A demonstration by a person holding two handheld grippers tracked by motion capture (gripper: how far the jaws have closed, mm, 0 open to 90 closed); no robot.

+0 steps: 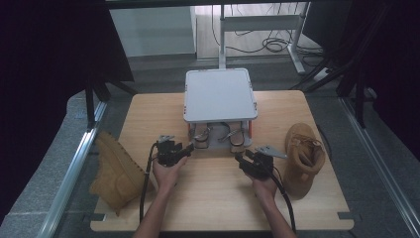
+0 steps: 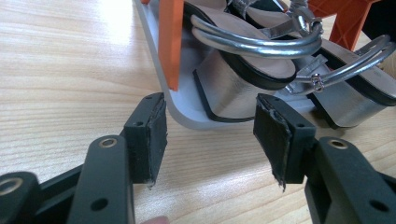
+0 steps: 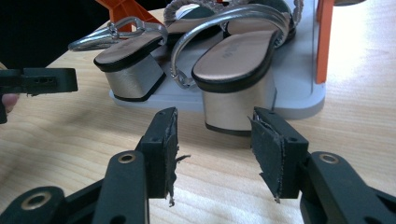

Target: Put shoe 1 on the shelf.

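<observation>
While the two sandals stood heels outward on the grey rack's lower shelf, each tool faced a heel: the right tool, jaws apart and empty, lay just before the nearer block heel; the left tool waited open likewise.

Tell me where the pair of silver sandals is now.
In the high view, the sandals sit on the lower shelf of the small grey rack at the table's middle, just beyond both hand-held grippers, heels toward the person.
</observation>
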